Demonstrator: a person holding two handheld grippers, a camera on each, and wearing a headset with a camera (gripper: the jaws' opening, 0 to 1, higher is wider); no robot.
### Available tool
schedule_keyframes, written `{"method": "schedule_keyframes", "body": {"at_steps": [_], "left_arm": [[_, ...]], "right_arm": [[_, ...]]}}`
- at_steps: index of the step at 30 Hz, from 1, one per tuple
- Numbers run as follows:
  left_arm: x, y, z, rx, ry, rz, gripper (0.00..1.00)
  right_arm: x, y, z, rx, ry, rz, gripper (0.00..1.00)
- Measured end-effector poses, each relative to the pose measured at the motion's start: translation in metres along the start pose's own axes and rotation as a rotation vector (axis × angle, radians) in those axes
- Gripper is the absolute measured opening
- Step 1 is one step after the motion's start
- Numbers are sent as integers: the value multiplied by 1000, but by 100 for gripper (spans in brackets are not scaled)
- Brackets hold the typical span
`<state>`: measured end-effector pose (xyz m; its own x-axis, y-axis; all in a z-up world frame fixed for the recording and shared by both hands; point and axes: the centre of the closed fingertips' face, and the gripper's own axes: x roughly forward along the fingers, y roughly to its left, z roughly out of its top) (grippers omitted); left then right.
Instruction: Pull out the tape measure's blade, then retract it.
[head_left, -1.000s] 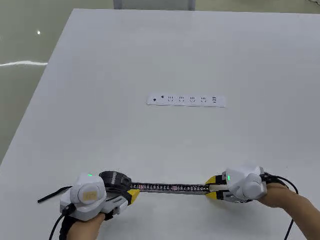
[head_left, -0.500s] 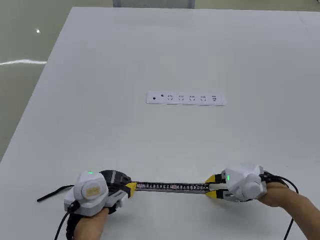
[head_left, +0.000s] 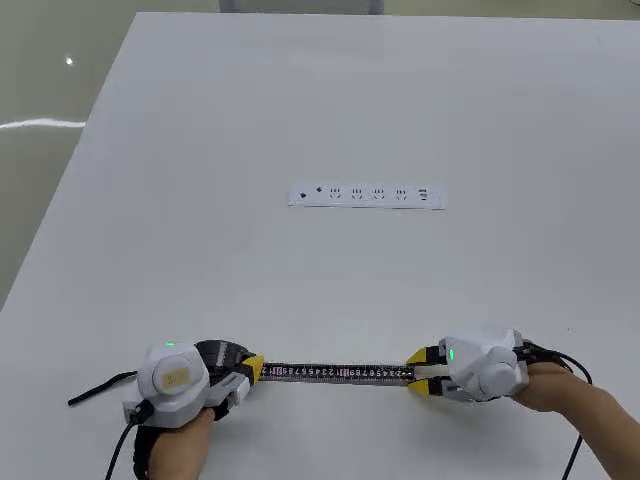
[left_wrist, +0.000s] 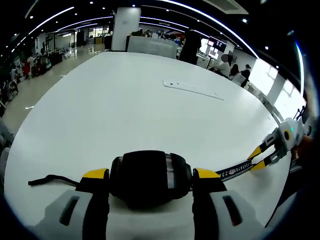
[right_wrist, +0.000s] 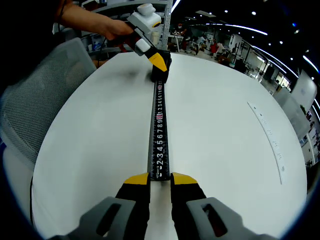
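A black tape measure case (left_wrist: 150, 175) sits between the yellow-tipped jaws of my left gripper (left_wrist: 150, 176), which is shut on it; in the head view the case (head_left: 221, 357) lies at the table's near left, under the left gripper (head_left: 245, 368). Its black blade with white numbers (head_left: 335, 373) runs flat over the table to the right. My right gripper (head_left: 412, 371) is shut on the blade's end (right_wrist: 160, 174). From the right gripper (right_wrist: 160, 178), the blade (right_wrist: 159, 125) stretches away to the case (right_wrist: 160, 75).
A white power strip (head_left: 366, 195) lies flat in the middle of the white table (head_left: 300, 100). A black strap (head_left: 98, 389) trails left from the case. The table's left edge drops to a glossy floor. Chairs and people stand in the room beyond.
The left gripper and the case have moved a little to the left, so slightly more blade is out. The right gripper has held its place on the blade's end.
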<state>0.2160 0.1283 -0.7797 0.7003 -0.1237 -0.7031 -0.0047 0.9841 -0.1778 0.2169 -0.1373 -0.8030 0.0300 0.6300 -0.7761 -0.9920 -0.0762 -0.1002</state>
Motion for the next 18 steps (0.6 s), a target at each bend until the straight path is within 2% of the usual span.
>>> {"method": "schedule_keyframes", "body": {"at_steps": [7,18], "left_arm": [[2,0,1,0,-1,4,63],[3,0,1,48,9,28,61]], "right_arm": [[0,0,0,-1,1,-3,15],[0,0,0,-10,6,-2,15]]}}
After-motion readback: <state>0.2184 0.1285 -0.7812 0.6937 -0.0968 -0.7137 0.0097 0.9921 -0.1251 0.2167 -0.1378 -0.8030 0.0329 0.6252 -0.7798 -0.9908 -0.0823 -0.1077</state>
